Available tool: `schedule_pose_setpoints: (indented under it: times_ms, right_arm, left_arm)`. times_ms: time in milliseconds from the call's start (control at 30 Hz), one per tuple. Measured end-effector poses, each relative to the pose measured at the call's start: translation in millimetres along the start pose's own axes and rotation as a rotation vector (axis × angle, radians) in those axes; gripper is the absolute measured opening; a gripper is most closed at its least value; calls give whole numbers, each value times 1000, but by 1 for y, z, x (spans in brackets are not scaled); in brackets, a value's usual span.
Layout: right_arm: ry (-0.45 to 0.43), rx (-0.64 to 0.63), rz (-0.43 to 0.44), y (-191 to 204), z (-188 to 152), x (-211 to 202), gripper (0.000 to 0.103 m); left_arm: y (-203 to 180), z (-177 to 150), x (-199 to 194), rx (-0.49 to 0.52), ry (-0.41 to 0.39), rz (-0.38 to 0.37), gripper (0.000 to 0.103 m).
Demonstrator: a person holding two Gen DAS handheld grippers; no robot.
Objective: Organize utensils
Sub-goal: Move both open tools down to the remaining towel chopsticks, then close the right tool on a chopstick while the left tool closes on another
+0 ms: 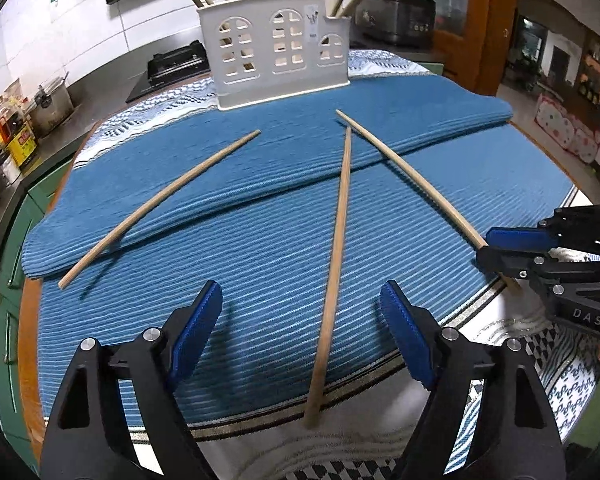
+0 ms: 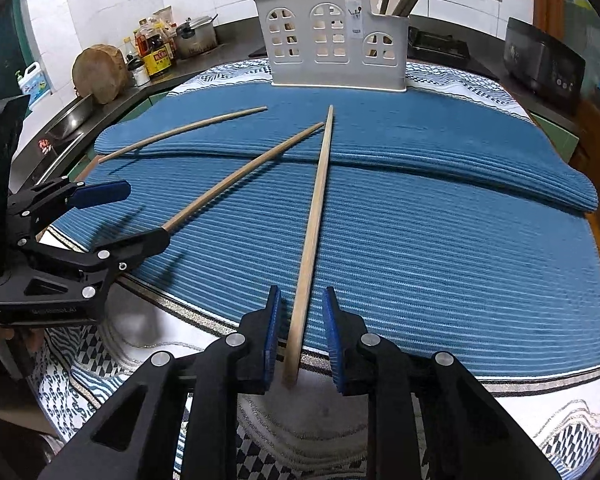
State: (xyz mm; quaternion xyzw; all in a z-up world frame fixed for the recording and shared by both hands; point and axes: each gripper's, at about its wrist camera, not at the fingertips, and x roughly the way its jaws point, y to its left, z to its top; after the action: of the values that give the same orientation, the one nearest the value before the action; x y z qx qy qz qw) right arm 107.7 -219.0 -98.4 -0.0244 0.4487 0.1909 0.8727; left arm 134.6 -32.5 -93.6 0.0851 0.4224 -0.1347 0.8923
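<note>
Three wooden chopsticks lie loose on a blue ribbed mat (image 1: pixel 260 240). My left gripper (image 1: pixel 300 292) stands open, straddling the near end of the middle chopstick (image 1: pixel 334 272) without touching it. My right gripper (image 2: pixel 302 294) has its jaws narrow around the right chopstick (image 2: pixel 314 224), with small gaps on both sides, so it is open. The third chopstick (image 1: pixel 160 204) lies apart at the left. At the mat's far edge stands a white utensil holder (image 1: pixel 280 56) with window-shaped cutouts and several chopsticks upright in it. In the right wrist view, the left gripper (image 2: pixel 148 214) sits at the left.
A patterned white and blue cloth (image 2: pixel 340 412) covers the table under the mat, and both chopsticks' near ends overhang the mat's front edge. Behind on the counter are a stove (image 1: pixel 176 64), a pot (image 2: pixel 196 36), bottles (image 2: pixel 156 52), a wooden block (image 2: pixel 98 74) and a dark appliance (image 2: pixel 544 64).
</note>
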Motion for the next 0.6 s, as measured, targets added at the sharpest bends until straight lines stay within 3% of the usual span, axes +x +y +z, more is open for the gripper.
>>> schedule_pose_setpoints:
  times_ms: [400, 600]
  right_arm:
    - [-3, -4, -11, 2, 1, 2, 21]
    - [-3, -3, -11, 2, 1, 2, 21]
  left_arm:
    - [-3, 0, 18, 0, 75, 8, 80]
    - [7, -5, 21, -69, 75, -4, 89]
